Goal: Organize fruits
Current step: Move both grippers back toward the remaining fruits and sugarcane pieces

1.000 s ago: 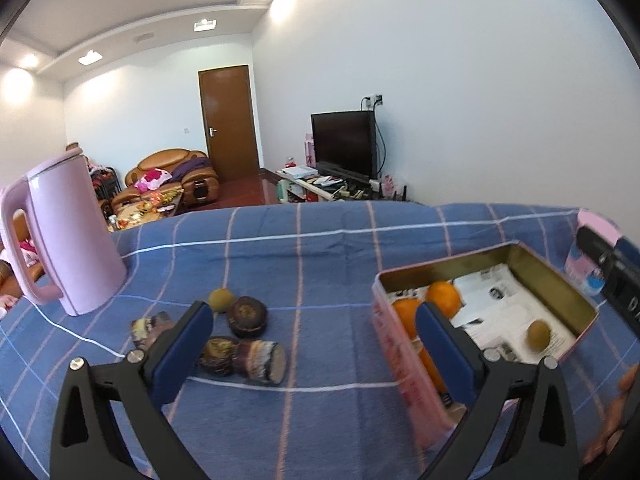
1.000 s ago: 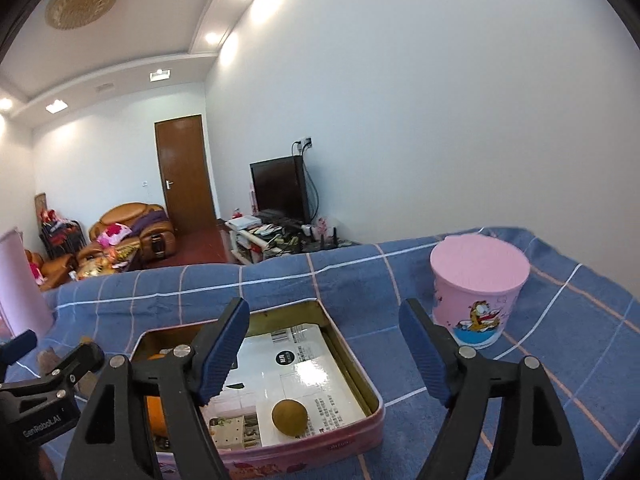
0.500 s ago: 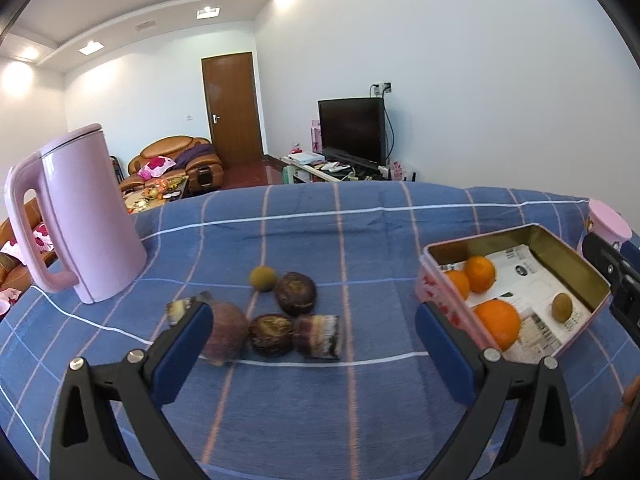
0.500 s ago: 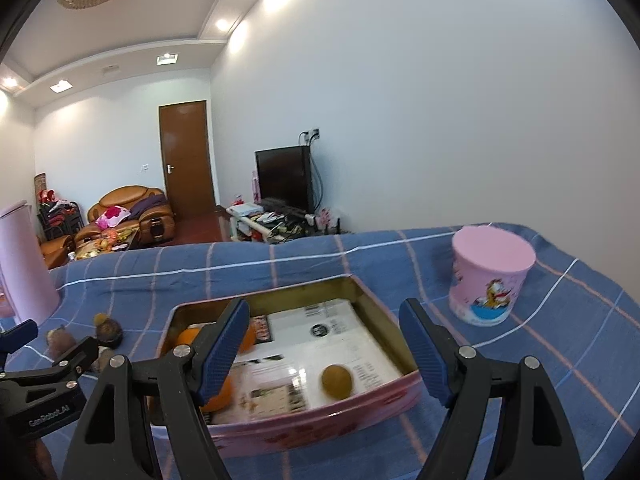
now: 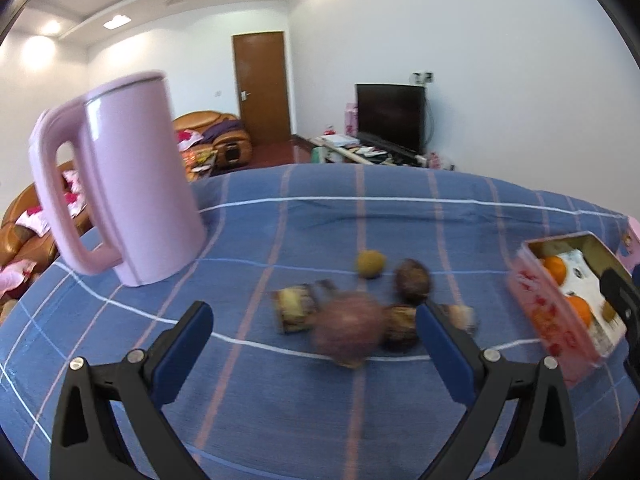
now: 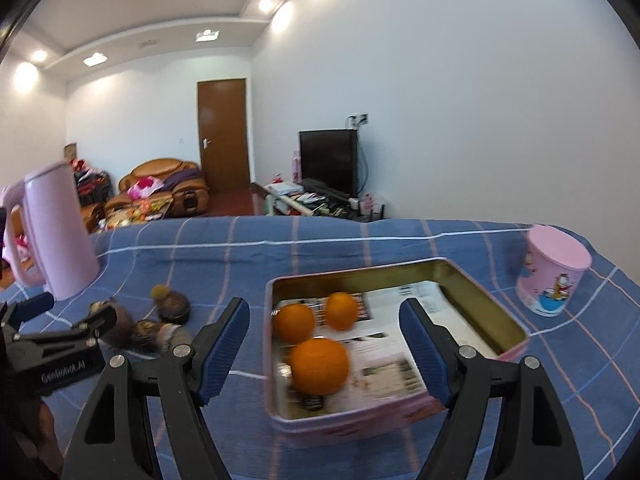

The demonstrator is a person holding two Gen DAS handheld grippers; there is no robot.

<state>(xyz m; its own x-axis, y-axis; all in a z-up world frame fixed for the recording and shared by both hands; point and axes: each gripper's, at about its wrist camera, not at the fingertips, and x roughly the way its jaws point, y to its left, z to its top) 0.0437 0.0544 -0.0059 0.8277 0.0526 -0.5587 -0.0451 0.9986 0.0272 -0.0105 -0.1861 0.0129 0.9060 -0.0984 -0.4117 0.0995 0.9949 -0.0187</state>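
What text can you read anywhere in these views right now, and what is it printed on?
"GenRobot.AI": white lettering on the black body of the left gripper, seen from the right wrist view; slightly soft.
Printed paper lining the pink tin: text blocks too blurred to read.
Pink cup: cartoon picture only, no legible words.
Red print on the tin's outer wall: blurred, unreadable.
Pink kettle: no text visible.

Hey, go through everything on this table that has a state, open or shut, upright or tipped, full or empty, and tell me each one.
left gripper: open, holding nothing
right gripper: open, holding nothing
pink tin: lidless, paper-lined, holds three oranges
pink kettle: upright, lid shut
pink cup: upright, lid on
loose fruits: lying on the blue cloth, outside the tin
door: shut
TV: off
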